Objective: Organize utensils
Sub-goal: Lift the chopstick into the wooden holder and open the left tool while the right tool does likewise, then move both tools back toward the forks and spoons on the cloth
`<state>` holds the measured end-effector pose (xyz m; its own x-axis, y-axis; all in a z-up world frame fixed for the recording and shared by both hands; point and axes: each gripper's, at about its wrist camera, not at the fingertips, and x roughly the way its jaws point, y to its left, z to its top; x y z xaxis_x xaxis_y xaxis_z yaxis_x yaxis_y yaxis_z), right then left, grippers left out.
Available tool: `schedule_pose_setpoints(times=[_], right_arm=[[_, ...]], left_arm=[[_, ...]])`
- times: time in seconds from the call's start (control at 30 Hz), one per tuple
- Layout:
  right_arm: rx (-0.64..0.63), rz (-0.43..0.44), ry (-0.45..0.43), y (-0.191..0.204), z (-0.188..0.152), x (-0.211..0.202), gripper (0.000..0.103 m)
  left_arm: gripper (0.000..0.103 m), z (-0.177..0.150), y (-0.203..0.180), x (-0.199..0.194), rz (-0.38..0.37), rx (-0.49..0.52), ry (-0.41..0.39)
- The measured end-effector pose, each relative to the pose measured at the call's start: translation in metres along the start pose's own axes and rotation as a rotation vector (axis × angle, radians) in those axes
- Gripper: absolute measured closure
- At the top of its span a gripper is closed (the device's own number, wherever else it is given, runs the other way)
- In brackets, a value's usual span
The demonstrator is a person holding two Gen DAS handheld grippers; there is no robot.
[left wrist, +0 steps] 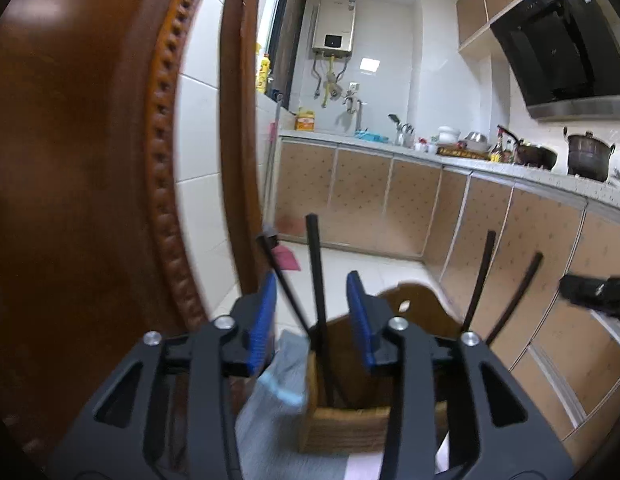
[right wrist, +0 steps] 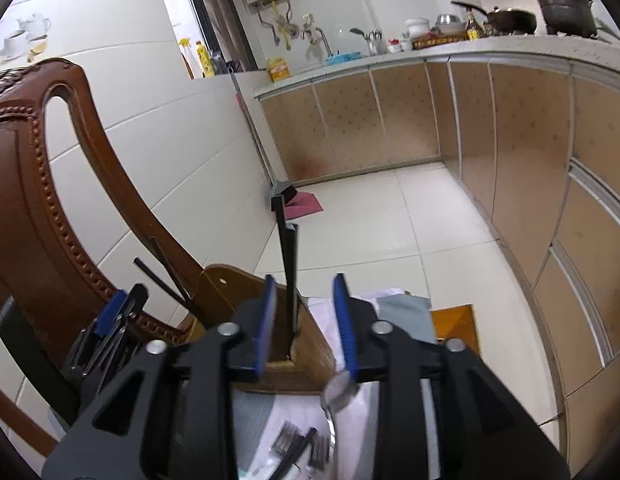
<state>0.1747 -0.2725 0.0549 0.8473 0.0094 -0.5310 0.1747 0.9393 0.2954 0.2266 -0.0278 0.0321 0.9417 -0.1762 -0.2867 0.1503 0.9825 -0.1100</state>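
Observation:
A wooden utensil holder (left wrist: 345, 424) stands on a cloth-covered table and holds black chopsticks (left wrist: 317, 300). My left gripper (left wrist: 311, 316) is open, its blue pads either side of the chopsticks above the holder. Two more black chopsticks (left wrist: 479, 280) stick up to the right. In the right wrist view my right gripper (right wrist: 304, 320) is open above the holder (right wrist: 310, 344), with upright black chopsticks (right wrist: 288, 264) between its pads. A spoon (right wrist: 339, 396) and forks (right wrist: 294, 444) lie on the cloth below it. The left gripper (right wrist: 118, 316) shows at the left.
A carved wooden chair back (left wrist: 90, 160) stands close at the left, also in the right wrist view (right wrist: 38, 184). Kitchen cabinets (right wrist: 509, 140) and a counter with pots (left wrist: 585, 156) run behind and to the right. Tiled floor (right wrist: 389, 220) lies beyond the table.

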Motion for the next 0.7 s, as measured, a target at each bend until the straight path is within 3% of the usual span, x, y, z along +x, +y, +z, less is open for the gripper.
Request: schedule_pose_setpoints(times=[0.13,0.2,0.3,0.37,0.47,0.57,0.7], right_arm=[[0.003,-0.017,0.001,-0.013,-0.024,-0.028,0.070],[0.009,-0.039,0.055,-0.020,-0.042,-0.023,0.070],[0.059,-0.030,0.205,-0.032,-0.064,0.020,0.070],[0.183,0.023,0.329,-0.049,-0.077,0.060,0.070],[0.344,0.071,0.436,-0.074,-0.087,0.105,0.070],[0.370,0.027,0.464,-0.092,-0.091,0.125,0.070],[0.359,0.044,0.496,-0.108,-0.097,0.133,0.070]], left_arm=[[0.061,-0.014,0.003,-0.032,0.029,0.040,0.104],[0.061,-0.025,0.005,-0.043,0.033,0.058,0.173],[0.061,-0.048,0.010,-0.052,0.029,0.057,0.271],[0.061,-0.062,0.011,-0.051,0.022,0.064,0.327],[0.061,-0.079,0.013,-0.049,0.015,0.076,0.376],[0.060,-0.087,0.016,-0.048,0.006,0.088,0.405],[0.054,-0.100,0.017,-0.047,0.015,0.115,0.426]])
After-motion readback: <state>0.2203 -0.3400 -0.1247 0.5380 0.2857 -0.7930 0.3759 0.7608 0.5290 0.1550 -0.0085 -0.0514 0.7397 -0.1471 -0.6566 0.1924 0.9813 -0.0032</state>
